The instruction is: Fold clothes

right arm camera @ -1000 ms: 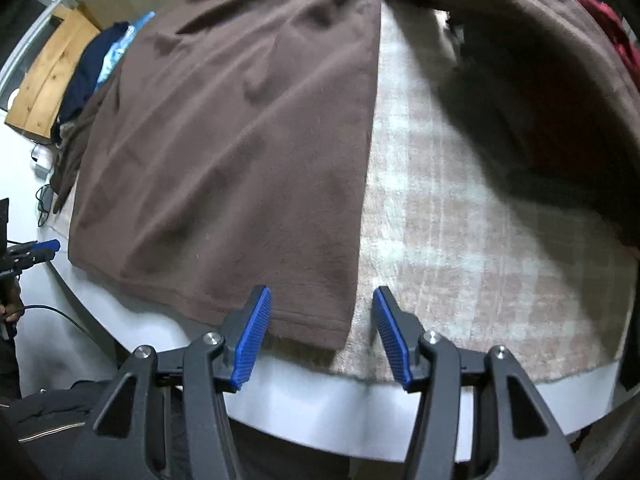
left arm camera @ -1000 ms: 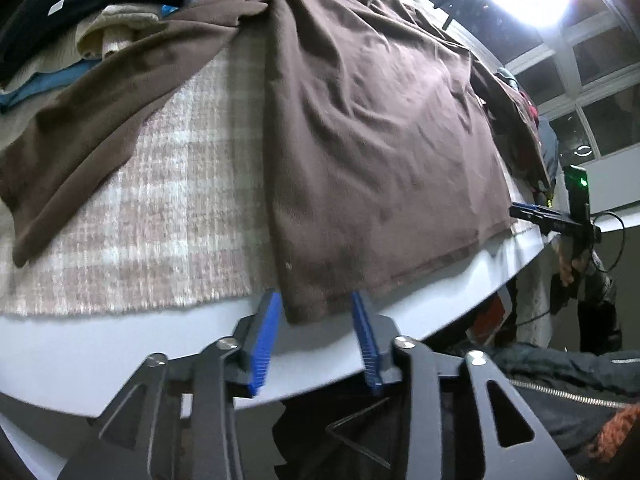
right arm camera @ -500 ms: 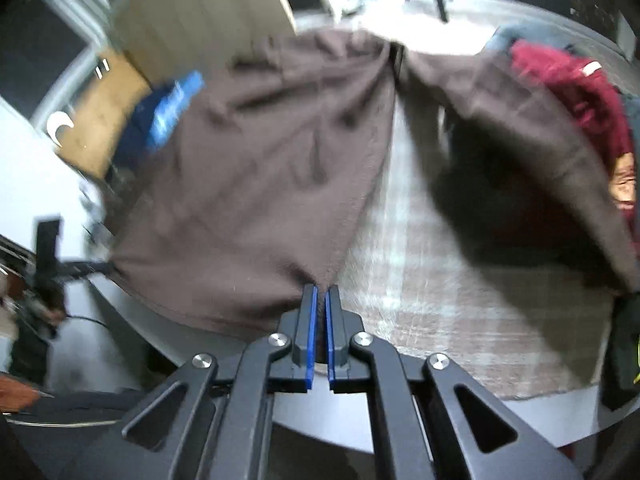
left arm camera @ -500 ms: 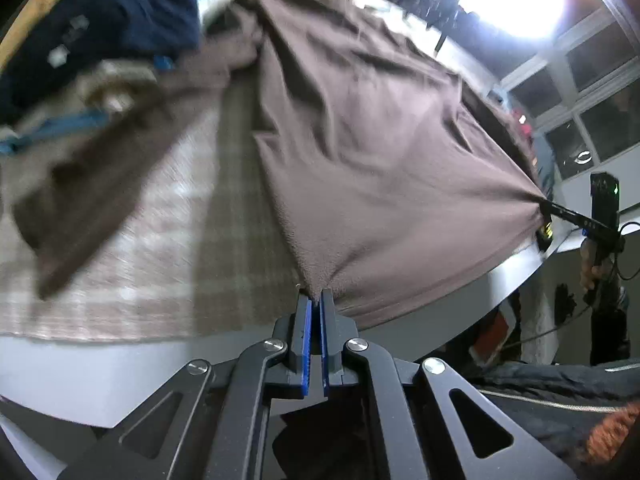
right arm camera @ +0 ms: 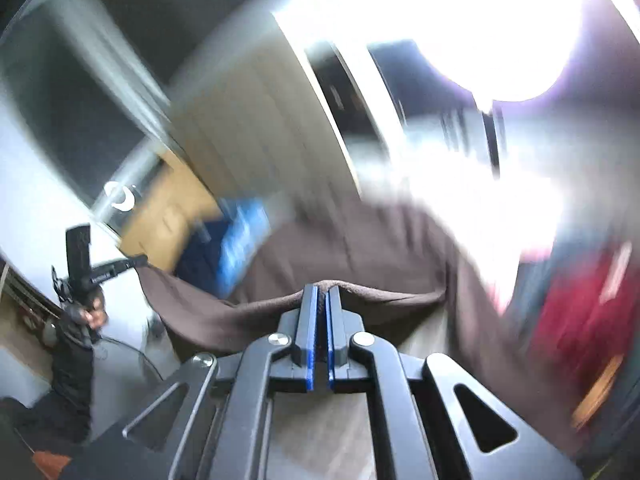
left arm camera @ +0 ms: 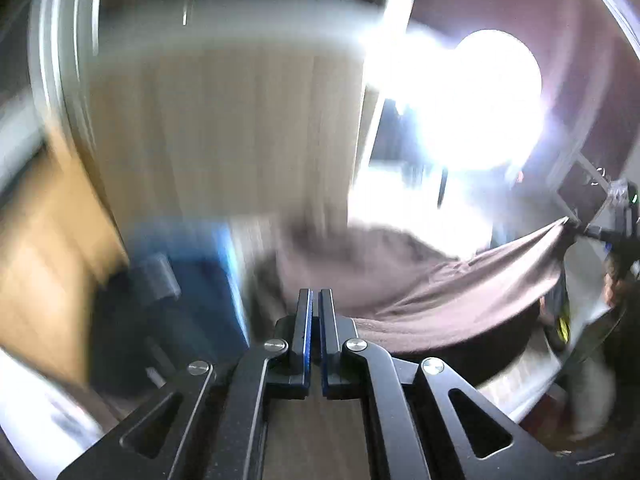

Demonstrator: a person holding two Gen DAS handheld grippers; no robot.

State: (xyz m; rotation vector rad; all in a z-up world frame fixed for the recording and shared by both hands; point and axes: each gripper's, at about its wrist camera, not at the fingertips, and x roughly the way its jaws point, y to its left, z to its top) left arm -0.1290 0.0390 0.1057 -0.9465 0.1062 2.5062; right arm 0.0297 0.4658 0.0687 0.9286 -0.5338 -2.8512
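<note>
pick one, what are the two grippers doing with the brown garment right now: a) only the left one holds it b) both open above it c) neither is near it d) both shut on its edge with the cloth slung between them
d: the left gripper and the right gripper each have their jaws closed on the hem of the brown garment, which sags between the two.

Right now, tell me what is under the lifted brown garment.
Under the brown garment, held up by the left gripper and right gripper, a strip of pale checked cloth shows; the rest is covered.
</note>
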